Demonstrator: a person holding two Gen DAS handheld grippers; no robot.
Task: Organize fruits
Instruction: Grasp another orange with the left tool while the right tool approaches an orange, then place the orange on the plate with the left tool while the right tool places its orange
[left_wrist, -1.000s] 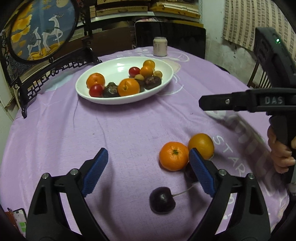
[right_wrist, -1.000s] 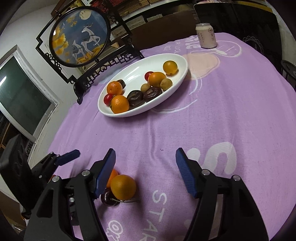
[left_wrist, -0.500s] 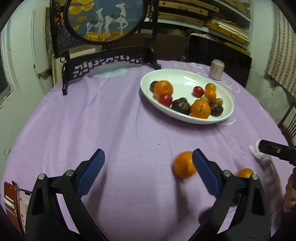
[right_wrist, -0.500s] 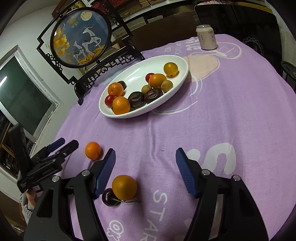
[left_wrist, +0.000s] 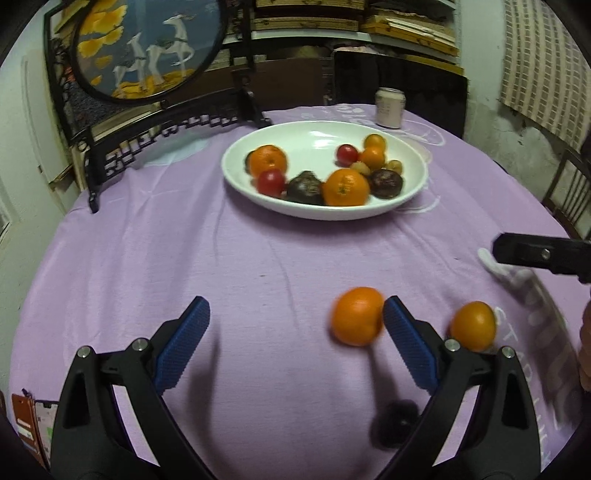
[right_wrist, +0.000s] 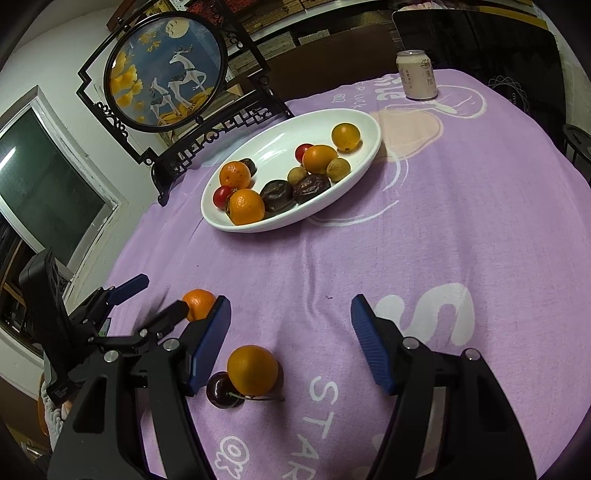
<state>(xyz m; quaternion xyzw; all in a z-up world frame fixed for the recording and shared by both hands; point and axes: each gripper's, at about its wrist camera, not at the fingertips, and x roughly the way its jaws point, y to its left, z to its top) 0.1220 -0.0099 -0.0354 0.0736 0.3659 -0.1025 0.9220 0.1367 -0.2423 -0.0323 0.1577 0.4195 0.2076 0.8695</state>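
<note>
Most fruit already sits in the white plate (right_wrist: 369, 125); left on the table (right_wrist: 461, 221) are a tangerine (left_wrist: 357, 316), an orange (right_wrist: 252, 370) and a cherry (right_wrist: 220, 394); the left hand-held gripper (left_wrist: 295, 345) and right hand-held gripper (right_wrist: 290, 345) are both spread, holding nothing.

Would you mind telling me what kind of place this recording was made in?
Most likely a room in someone's home, perhaps a dining area: a round table under a purple cloth, a framed deer screen standing at its edge, and cluttered shelves along the back wall.
</note>
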